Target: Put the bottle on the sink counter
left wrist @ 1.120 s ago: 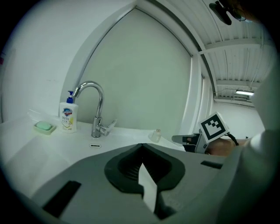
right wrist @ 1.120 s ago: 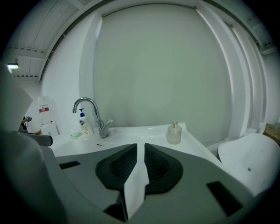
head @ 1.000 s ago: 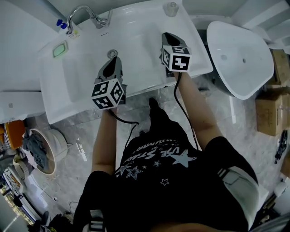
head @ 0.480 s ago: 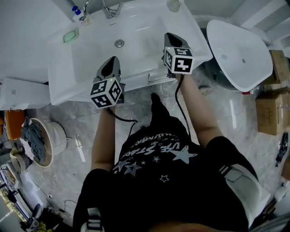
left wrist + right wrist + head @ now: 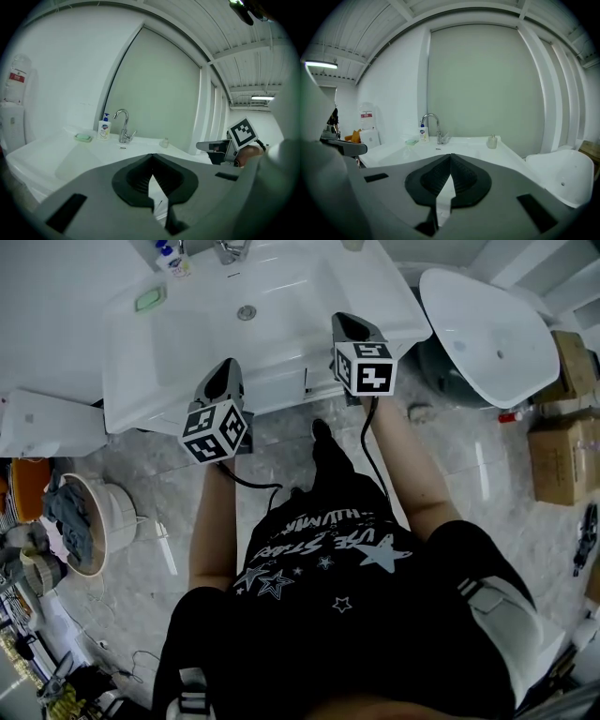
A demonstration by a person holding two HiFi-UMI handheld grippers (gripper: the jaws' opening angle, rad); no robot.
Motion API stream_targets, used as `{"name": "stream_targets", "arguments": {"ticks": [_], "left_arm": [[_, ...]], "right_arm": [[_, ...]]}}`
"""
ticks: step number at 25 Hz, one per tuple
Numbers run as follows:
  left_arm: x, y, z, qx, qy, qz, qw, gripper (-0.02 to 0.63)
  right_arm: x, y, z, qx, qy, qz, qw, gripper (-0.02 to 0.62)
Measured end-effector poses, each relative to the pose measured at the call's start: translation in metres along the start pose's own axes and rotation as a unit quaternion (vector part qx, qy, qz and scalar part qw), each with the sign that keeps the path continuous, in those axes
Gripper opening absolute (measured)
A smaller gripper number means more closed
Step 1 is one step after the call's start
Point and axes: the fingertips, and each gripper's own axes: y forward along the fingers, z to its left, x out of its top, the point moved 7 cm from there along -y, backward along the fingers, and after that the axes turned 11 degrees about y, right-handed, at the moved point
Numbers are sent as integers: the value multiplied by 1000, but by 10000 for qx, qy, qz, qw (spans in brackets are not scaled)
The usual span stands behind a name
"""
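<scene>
1. Backed off from the sink in the last second. Both tools were hanging over the basin (image 5: 246,311) a moment ago and now sit at the front edge of the worktop (image 5: 375,292), which has slid up toward the top of the head view.
2. Left tool (image 5: 151,159): pinched shut, nothing in it, only bare white sink showing through the slit behind the tips.
3. Right tool (image 5: 450,157): went from a hair open to fully shut over that same second, and just as empty.
4. Small bottle (image 5: 492,141): standing upright at the back right corner of the worktop, well apart from both tools. Hasn't budged relative to the sink.
5. Also a pump bottle (image 5: 423,133) just beside the tap (image 5: 433,123), with a green soap dish (image 5: 411,141) next to it, same spots as before.
6. Can't say for sure which bottle the task means, but both are already on the worktop, so this reads as done and walking away. Nothing left to carry, nothing at risk of getting knocked.
</scene>
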Motion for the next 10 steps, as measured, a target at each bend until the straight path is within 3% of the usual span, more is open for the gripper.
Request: {"name": "stream_targets", "arguments": {"ticks": [10], "left_arm": [[-11, -46, -19, -168, 89, -53, 9998, 8]], "right_arm": [[-27, -60, 21, 18, -8, -7, 10000, 6]]}}
